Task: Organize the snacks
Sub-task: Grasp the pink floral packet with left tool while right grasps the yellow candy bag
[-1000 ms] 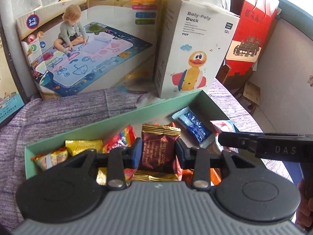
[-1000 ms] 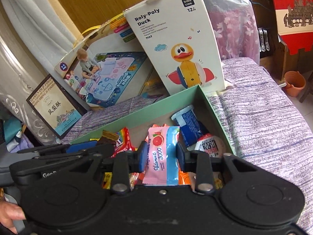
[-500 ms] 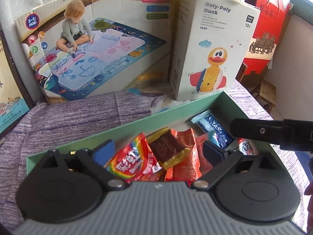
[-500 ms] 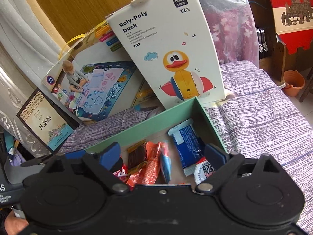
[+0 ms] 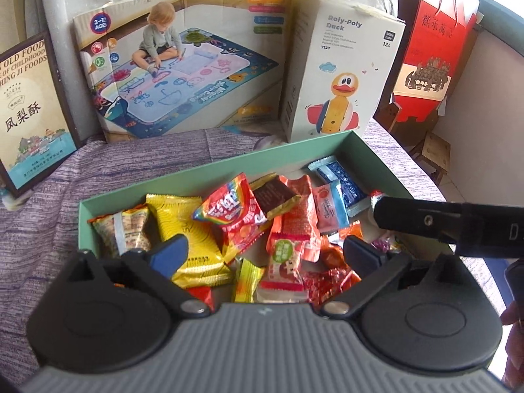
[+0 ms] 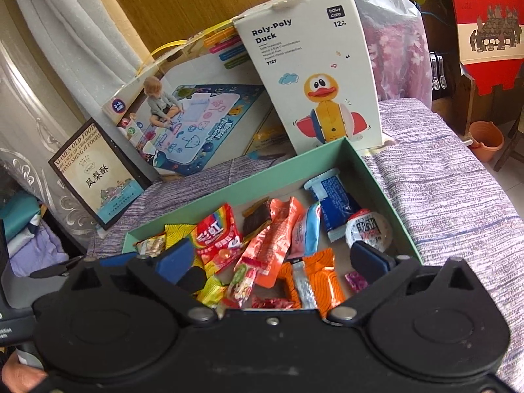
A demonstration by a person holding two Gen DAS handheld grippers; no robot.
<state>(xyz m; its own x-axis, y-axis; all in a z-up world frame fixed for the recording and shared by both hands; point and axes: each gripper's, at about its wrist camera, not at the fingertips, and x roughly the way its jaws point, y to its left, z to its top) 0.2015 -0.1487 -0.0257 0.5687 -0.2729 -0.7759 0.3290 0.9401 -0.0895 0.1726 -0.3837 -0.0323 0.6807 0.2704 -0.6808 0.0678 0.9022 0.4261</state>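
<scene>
Now, line by line:
Left gripper: left gripper [image 5: 263, 250] fills the bottom of its own view, jaws spread wide and holding nothing, blue pads over the snack pile.
Right gripper: right gripper [image 6: 273, 258] sits at the bottom of its own view, jaws likewise wide and empty; in the left view one of its black fingers pokes in from the right edge above the box.
Box: mint-green box [image 5: 229, 165] spans the centre of both views, resting on a purple woven cloth [image 6: 458, 196].
Snacks: all lie loose inside the box, overlapping one another.
Skittles bag: red rainbow Skittles bag [image 5: 234, 211] lies mid-frame in the left view, partly on the yellow packet [image 5: 191, 229] to its left.
Chocolate: dark brown chocolate with gold edges [image 5: 273, 195] leans on the Skittles bag's upper right corner.
Peanut pack: clear peanut pack [image 5: 122, 229] sits at the box's left end.
Blue wrapper: blue wrapper [image 6: 332, 201] lies toward the box's upper right corner in the right view, a pink-and-blue sachet [image 6: 306, 232] just beside it.
Jelly cup: round jelly cup [image 6: 368, 232] rests against the right wall.
Orange packet: orange packet [image 6: 312, 276] lies low centre in the right view.
Background: Roly-Poly Duck box [image 5: 340, 68] stands behind the green box, a doodle-mat toy box [image 5: 183, 65] to its left, and a pineapple-cake box [image 5: 29, 111] at the left edge.
</scene>
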